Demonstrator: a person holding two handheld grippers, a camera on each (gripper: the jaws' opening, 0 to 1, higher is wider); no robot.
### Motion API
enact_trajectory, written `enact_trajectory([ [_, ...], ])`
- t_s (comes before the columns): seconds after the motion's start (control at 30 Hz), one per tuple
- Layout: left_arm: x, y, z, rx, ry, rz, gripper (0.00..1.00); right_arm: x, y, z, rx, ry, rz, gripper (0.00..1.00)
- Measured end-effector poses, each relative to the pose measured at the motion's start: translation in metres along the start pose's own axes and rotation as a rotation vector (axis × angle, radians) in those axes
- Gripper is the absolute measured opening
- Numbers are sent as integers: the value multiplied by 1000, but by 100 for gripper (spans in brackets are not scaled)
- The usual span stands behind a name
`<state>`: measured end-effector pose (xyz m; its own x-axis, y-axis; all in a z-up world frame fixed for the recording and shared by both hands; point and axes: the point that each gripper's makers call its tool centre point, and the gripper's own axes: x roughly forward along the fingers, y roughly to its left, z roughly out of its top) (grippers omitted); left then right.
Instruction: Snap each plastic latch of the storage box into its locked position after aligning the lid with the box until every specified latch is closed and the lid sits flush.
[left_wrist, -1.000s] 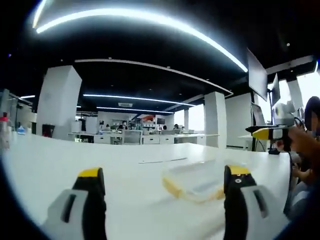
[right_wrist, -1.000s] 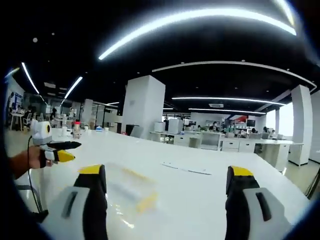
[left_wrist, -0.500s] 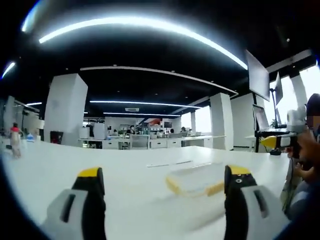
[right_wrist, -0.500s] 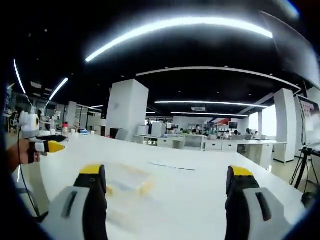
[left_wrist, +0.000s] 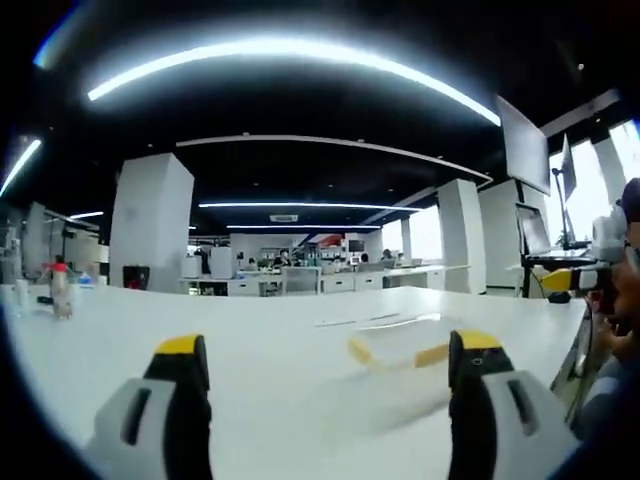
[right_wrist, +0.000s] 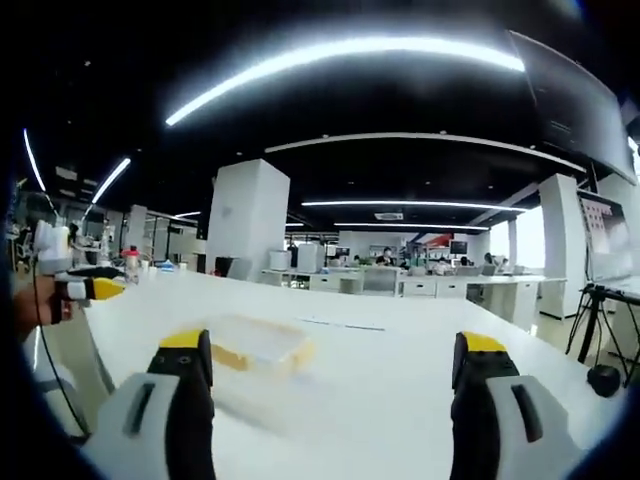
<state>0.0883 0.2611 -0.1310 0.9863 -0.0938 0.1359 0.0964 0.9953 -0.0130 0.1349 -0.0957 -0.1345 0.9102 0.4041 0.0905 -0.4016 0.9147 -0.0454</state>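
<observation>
the storage box (left_wrist: 400, 350) lies flat on the white worktop (left_wrist: 250, 340), a shallow clear plastic container with yellow latches at its ends. in the left gripper view it sits ahead of the jaws, closer to the right-hand jaw than to the other and well beyond both tips. in the right gripper view the storage box (right_wrist: 255, 345) lies ahead too, just past the tip of the left-hand jaw and toward that side.

the left gripper (left_wrist: 325, 345) has its jaws spread wide with nothing between them, and the right gripper (right_wrist: 335, 345) is the same, jaws wide apart and empty. neither touches the box. each gripper also shows at the edge of the other's view, held in a hand: the right one at the far right of the left gripper view, the left one at the far left of the right gripper view.

the box looks light, thin-walled and smooth, so it will probably slide on the slick worktop if pushed from one side alone. the clear lid looks to be on, though whether it sits flush is too blurred to tell. the yellow latches are the stiff parts and the sensible place to press. bracing one end while the other gripper pushes a latch home should stop it skating away. a small bottle (left_wrist: 60, 290) stands far off to the left of the left jaw.
</observation>
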Motion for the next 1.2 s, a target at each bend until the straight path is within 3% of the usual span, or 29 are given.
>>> enact_trajectory([
  [0.17, -2, 5, 11, 26, -23, 15, 99, -6, 0, -5, 16, 12, -15, 100],
  [0.27, -1, 11, 8, 10, -27, 25, 99, -8, 4, -1, 25, -2, -8, 100],
  [0.37, -1, 12, 0, 21, 6, 14, 98, -5, 8, 0, 21, -6, 7, 100],
  [0.6, -6, 16, 5, 41, -17, 10, 98, -6, 8, 8, 46, -39, 13, 100],
  [0.9, -6, 14, 2, -6, -30, 3, 98, -8, 14, 9, 16, -38, 13, 100],
  [1.0, -6, 10, 2, 20, -26, -20, 100, -8, 16, 11, 14, -42, 17, 100],
  [1.2, -8, 13, 6, 39, -41, -5, 100, -8, 21, 11, 10, -45, 19, 100],
])
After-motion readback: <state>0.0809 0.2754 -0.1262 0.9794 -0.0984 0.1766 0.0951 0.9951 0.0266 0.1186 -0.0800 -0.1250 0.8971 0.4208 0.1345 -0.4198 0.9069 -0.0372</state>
